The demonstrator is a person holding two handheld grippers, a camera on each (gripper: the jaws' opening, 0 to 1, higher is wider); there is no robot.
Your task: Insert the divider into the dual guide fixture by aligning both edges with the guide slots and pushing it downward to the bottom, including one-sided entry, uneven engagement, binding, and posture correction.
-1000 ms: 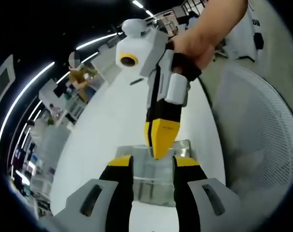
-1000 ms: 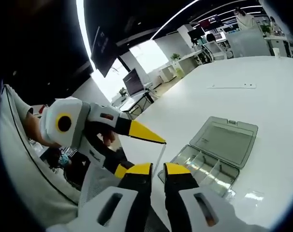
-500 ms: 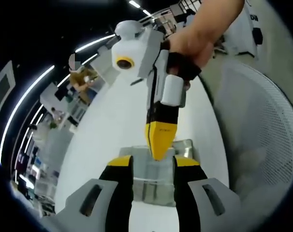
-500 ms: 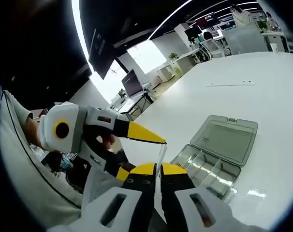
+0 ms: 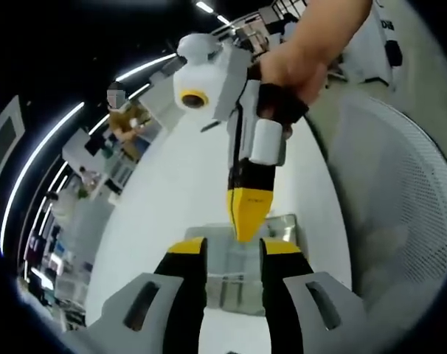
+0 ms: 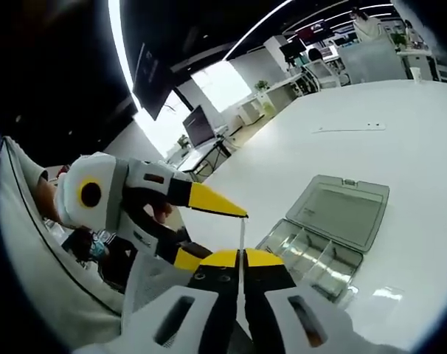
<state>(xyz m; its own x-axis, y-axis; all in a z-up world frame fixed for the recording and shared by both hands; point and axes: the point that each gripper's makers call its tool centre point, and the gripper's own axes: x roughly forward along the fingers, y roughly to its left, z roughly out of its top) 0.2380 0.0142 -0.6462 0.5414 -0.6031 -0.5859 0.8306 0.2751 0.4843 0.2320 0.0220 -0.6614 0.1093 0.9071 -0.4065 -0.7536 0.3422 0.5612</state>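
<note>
Office stuff fills the background, strip lights, monitors and desks, and you're working over a big plain white tabletop (image 6: 400, 118). On it sits the clear grey plastic compartment box (image 6: 319, 247) with its hinged lid (image 6: 341, 210) flipped open flat behind it; I'm guessing that's your dual guide fixture, with a couple of partitions already standing inside. As for progress: nothing's in the slots yet, as far as I can tell. You've got the thin transparent divider plate (image 6: 241, 243) up in the air, well apart from the box and off to its side. Your right gripper (image 6: 240, 259) has its yellow-tipped jaws pinched together on the lower edge of the plate, and your left gripper (image 6: 222, 209) comes in from the side, its yellow tip touching the plate's top corner. In the left gripper view the left gripper (image 5: 233, 254) stands with its jaws spread to either side of the clear plate (image 5: 234, 269) while the right gripper (image 5: 247, 214) points down onto it from above; whether those spread jaws are actually pressing the plate's edges or just flanking it, I can't tell. The plate itself is almost invisible edge-on, just a pale line, so it looks thin, slick and probably a bit flexy. Still left, I'd say: carry it over, line both edges up with the slots, push it to the bottom.
</note>
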